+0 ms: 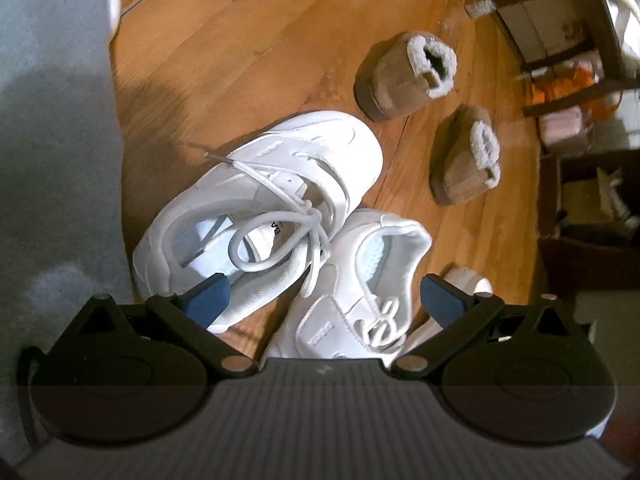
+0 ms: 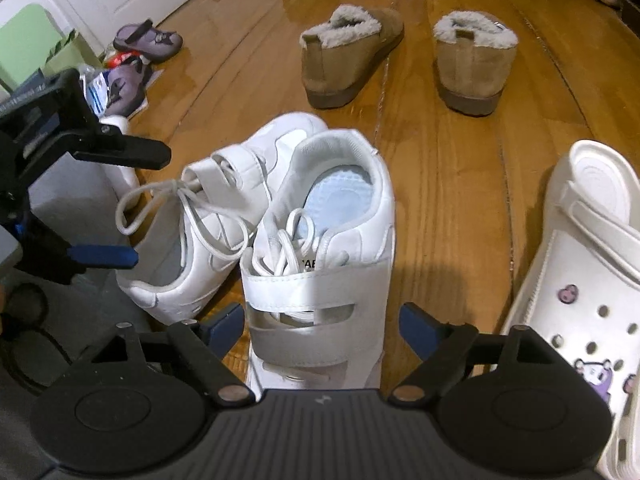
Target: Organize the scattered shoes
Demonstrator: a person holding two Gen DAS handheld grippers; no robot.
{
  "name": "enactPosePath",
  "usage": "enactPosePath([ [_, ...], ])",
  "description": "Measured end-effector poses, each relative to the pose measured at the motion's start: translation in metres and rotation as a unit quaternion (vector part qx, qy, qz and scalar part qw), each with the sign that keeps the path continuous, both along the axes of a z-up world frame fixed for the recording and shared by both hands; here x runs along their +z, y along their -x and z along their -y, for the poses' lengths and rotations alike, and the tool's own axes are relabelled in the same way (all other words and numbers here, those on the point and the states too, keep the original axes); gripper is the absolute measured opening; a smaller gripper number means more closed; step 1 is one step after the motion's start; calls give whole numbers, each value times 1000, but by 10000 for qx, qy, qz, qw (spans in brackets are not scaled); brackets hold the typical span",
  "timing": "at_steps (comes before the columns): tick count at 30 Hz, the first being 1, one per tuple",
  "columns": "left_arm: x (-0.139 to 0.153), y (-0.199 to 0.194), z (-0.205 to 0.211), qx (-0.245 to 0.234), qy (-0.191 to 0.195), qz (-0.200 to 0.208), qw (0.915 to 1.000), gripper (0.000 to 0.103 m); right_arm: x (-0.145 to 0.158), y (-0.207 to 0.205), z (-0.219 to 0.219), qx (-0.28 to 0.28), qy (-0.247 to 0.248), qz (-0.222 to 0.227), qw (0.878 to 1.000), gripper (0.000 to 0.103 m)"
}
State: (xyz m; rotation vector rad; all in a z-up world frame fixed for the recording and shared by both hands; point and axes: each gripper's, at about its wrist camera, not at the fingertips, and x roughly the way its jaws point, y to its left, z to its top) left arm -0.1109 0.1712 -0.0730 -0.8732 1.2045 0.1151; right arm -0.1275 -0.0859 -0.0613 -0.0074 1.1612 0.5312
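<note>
Wooden floorboards (image 2: 460, 200) carry two white sneakers touching, and the spread, empty right gripper (image 2: 322, 326) straddles the nearer sneaker (image 2: 320, 248), needing only to clamp, while the left gripper (image 1: 324, 300) hovers released.

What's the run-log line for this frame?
left hand-held gripper: open, above white sneakers | right hand-held gripper: open, straddling one sneaker, no pad contact | tan slippers beyond

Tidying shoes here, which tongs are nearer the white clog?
Right. The right tongs straddle a white sneaker beside the white clog; the left tongs sit beyond both sneakers.
</note>
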Motion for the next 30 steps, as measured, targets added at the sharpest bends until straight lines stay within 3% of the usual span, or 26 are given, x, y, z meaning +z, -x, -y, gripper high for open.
enactPosePath([
  [5, 0, -7, 10, -310, -246, -44, 9992, 103, -12, 1, -9, 90, 90, -99, 9999, 86],
  [11, 2, -8, 8, -314, -504, -150, 9981, 103, -24, 0, -16, 79, 205, -82, 9997, 90],
  [19, -3, -10, 9, -505, -572, -227, 9968, 103, -41, -12, -24, 114, 202, -105, 9997, 94],
  [23, -4, -11, 15, -616, -708, -238, 9953, 103, -39, -11, -17, 173, 42, 84, 9998, 81],
  [26, -7, -11, 19, -635, -783, -299, 9945, 103, -36, -13, -3, -37, -100, 33, 9999, 80],
  [30, -8, -11, 23, -660, -782, -289, 9943, 103, -30, -18, 19, -393, 70, 125, 9991, 80],
])
